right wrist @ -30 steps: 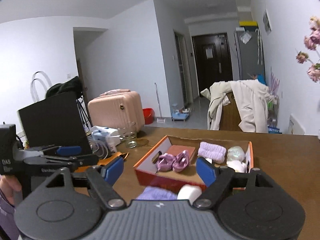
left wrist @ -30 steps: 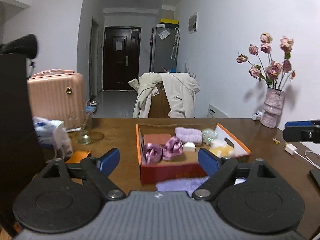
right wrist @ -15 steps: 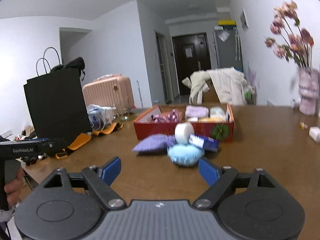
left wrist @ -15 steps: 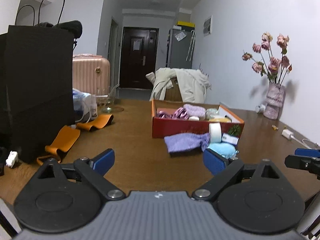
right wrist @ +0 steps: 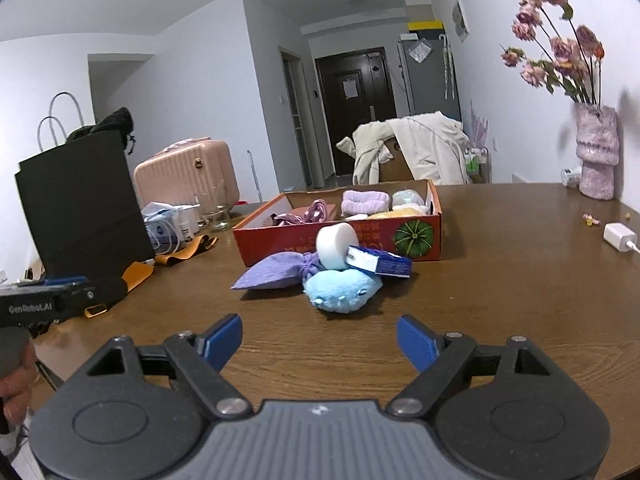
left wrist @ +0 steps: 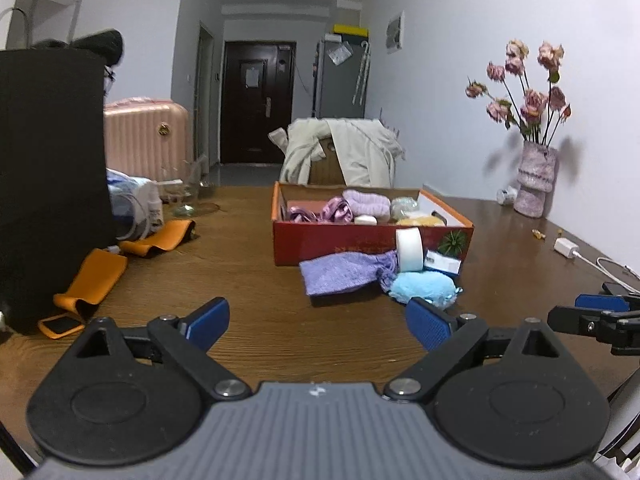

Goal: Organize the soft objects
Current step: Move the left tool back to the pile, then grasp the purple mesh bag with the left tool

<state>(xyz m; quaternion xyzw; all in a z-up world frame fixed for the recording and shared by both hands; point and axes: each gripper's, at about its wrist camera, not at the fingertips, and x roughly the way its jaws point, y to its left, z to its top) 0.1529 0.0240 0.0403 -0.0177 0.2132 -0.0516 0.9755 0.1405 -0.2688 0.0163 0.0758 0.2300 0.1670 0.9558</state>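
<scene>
Blue plush (right wrist: 340, 290) on table, ahead of right gripper (right wrist: 320, 338); jaws wide, empty.

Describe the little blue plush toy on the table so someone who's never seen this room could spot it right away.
Find the red cardboard box in the middle of the brown wooden table. A small cluster lies against its near side, and the blue plush toy is the piece nearest the grippers. It alone is pale sky blue and rounded, unlike the flat purple cloth, white roll and small blue-and-white box beside it.
</scene>
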